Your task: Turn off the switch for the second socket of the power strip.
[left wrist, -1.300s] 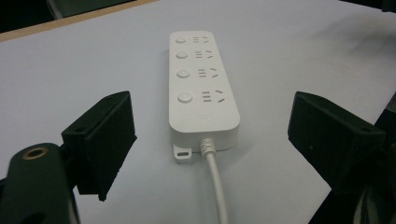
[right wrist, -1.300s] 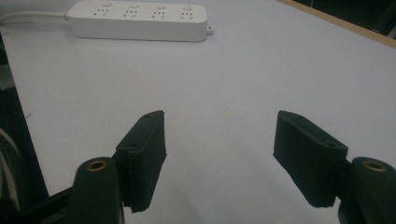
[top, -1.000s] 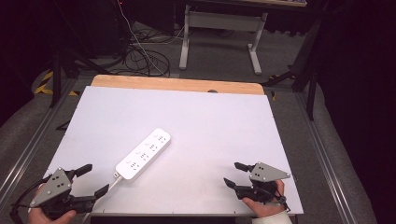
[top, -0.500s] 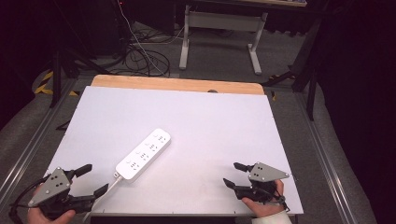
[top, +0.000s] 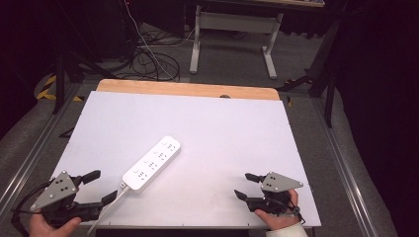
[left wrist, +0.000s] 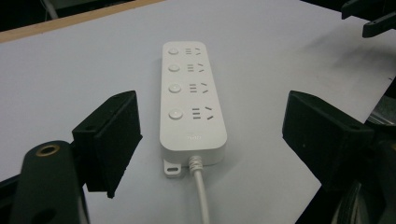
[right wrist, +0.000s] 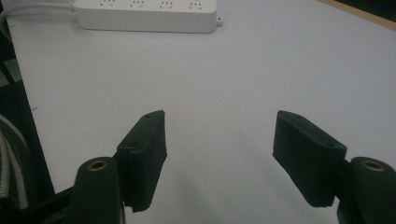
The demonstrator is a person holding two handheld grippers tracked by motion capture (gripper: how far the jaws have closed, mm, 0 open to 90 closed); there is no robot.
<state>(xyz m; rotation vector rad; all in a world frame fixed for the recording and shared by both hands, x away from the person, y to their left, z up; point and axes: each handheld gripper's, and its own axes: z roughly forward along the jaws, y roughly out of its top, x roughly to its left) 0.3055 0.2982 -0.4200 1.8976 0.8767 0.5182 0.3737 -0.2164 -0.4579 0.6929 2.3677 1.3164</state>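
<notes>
A white power strip (top: 152, 163) lies diagonally on the white tabletop (top: 207, 123), left of centre, and its white cable (top: 106, 212) runs off the near edge. My left gripper (top: 101, 186) rests at the near left corner, open, just short of the strip's cable end. In the left gripper view the strip (left wrist: 191, 100) lies lengthwise ahead between the spread jaws of my gripper (left wrist: 212, 135), untouched. My right gripper (top: 242, 185) sits at the near right, open and holding nothing. In the right gripper view the strip (right wrist: 144, 14) lies far off, beyond my gripper (right wrist: 219, 144).
A wooden strip (top: 188, 90) borders the table's far edge. Beyond it, on the floor, are tangled black cables (top: 158, 61) and a metal desk frame (top: 232, 29). Grey rails run along both sides of the table. The other gripper (left wrist: 369, 18) shows at the top right of the left gripper view.
</notes>
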